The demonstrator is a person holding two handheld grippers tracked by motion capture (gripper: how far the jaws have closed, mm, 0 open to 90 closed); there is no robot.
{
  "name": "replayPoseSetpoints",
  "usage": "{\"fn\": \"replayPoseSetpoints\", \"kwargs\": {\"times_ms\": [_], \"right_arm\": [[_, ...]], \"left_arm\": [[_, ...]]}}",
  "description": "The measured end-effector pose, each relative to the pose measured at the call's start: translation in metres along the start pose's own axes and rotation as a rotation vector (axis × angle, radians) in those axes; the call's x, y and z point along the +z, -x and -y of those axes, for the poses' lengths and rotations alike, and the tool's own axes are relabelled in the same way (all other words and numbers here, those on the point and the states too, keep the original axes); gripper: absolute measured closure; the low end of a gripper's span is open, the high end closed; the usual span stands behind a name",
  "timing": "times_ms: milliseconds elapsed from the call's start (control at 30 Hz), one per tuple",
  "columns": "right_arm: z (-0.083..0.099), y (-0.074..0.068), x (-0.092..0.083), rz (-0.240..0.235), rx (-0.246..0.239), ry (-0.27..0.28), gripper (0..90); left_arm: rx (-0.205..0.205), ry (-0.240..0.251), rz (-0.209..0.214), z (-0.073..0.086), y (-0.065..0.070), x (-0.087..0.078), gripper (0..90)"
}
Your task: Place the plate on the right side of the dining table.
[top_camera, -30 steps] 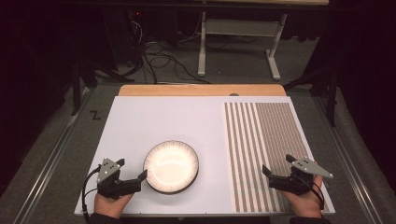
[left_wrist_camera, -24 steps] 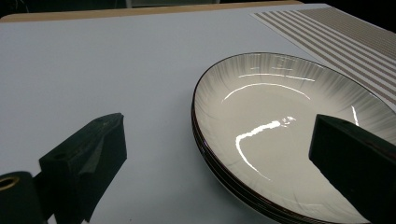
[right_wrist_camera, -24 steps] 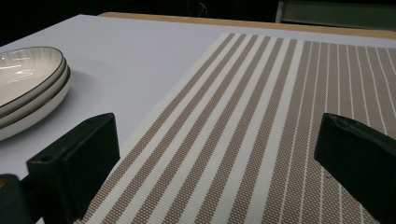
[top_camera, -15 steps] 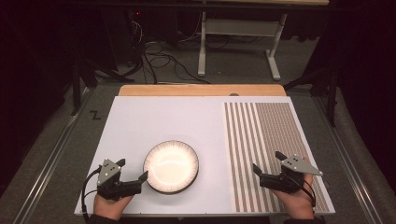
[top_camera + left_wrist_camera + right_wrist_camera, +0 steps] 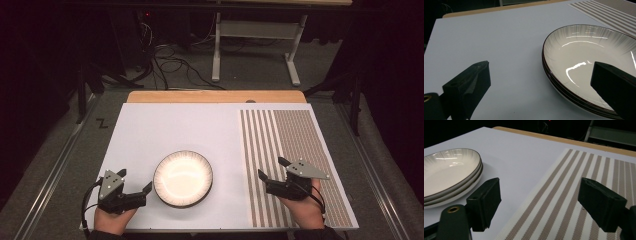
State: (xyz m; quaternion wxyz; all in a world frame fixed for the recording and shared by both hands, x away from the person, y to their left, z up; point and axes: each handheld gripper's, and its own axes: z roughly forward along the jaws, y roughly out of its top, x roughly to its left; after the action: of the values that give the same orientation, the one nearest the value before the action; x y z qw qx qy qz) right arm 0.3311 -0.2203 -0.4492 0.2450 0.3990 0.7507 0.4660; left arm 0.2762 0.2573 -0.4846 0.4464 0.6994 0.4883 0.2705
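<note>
A stack of shallow white plates (image 5: 182, 178) with dark rims sits on the white board near its front edge, left of centre. My left gripper (image 5: 136, 180) is open just left of the stack. In the left gripper view, the right jaw hangs over the plates' (image 5: 584, 57) near rim and the left jaw over bare board, with the left gripper (image 5: 541, 83) holding nothing. My right gripper (image 5: 271, 168) is open above the striped mat (image 5: 295, 145), to the right of the plates. The right gripper view has the open right gripper (image 5: 541, 201) empty and the plates (image 5: 449, 175) at its left.
The white board (image 5: 175, 130) covers most of the table, with a wooden strip (image 5: 215, 96) along its far edge. The brown-and-white striped mat takes up the right third. Beyond the table are cables (image 5: 170, 60) and a desk frame (image 5: 255, 30) on the floor.
My right gripper has moved left and a little forward over the striped mat, toward the plates. The left gripper and the plates have stayed put.
</note>
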Motion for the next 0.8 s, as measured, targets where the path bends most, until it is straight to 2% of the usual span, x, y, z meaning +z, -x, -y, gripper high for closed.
{"fn": "replayPoseSetpoints", "kwargs": {"times_ms": [133,333,500,633,800], "right_arm": [[-0.006,-0.007,0.006,-0.017,-0.005,0.013,21.6],[-0.016,-0.024,0.016,-0.038,-0.008,0.01,30.1],[-0.023,-0.04,0.028,-0.063,-0.024,0.009,40.6],[-0.026,-0.047,0.036,-0.082,-0.044,0.014,47.7],[-0.028,-0.054,0.045,-0.103,-0.046,0.011,54.8]], "left_arm": [[-0.006,0.001,0.001,0.0,-0.001,0.0,4.0],[-0.024,0.018,-0.004,0.0,-0.005,-0.003,4.6],[-0.029,0.018,-0.002,0.0,-0.008,-0.004,4.6],[-0.023,0.016,0.001,0.0,-0.009,-0.005,4.5],[-0.027,0.013,0.006,0.001,-0.011,-0.005,4.5]]}}
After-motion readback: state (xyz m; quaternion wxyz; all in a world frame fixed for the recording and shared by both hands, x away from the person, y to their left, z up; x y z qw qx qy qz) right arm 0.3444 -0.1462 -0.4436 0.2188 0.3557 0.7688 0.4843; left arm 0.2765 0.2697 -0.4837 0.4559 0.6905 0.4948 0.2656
